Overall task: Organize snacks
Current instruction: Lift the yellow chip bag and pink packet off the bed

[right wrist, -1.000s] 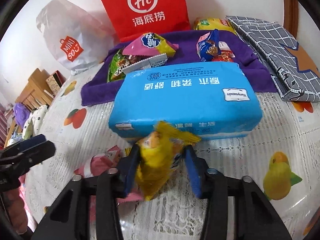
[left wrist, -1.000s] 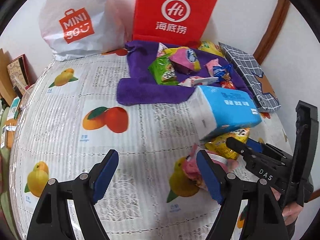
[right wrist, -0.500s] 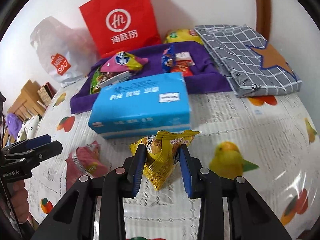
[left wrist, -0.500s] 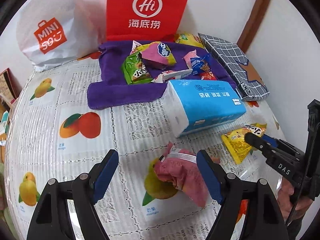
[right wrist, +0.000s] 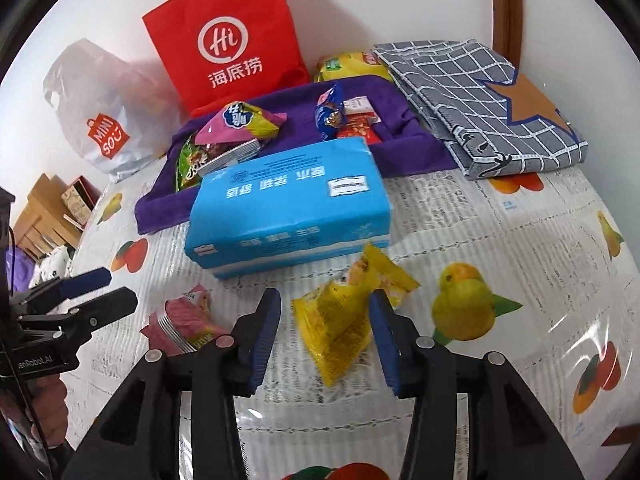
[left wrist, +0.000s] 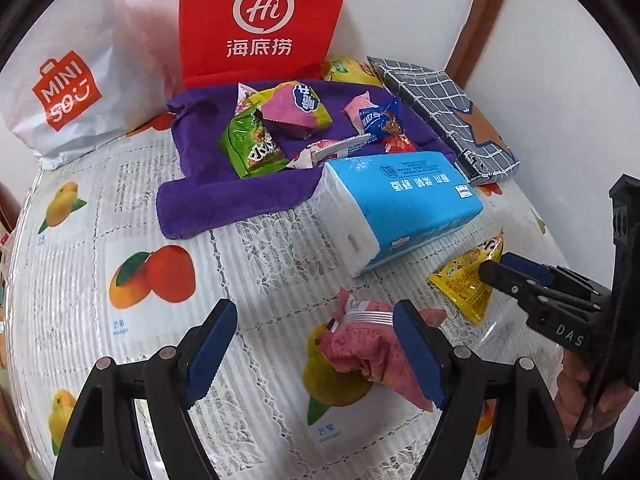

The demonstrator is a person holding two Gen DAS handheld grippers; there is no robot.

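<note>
A yellow snack packet (right wrist: 340, 320) lies on the fruit-print tablecloth (right wrist: 500, 240), just in front of the blue tissue pack (right wrist: 288, 200). My right gripper (right wrist: 325, 298) straddles it with its jaws opening. The left pad stands clear of the packet and the right pad sits at its edge. In the left wrist view that gripper (left wrist: 492, 268) shows at the right, over the yellow packet (left wrist: 468, 280). My left gripper (left wrist: 314, 316) is open above a crumpled pink snack packet (left wrist: 360, 344), which lies by its right finger. Several snacks rest on the purple towel (left wrist: 224, 196).
A red paper bag (left wrist: 260, 20) and a white Miniso bag (left wrist: 68, 88) stand against the back wall. A folded grey checked cloth (left wrist: 448, 120) lies at the back right. A hand holds the right gripper's handle at the lower right.
The right gripper drew the yellow packet back from the tissue pack, then its jaws spread and the packet came loose between them. The left gripper rolled a little and stayed open.
</note>
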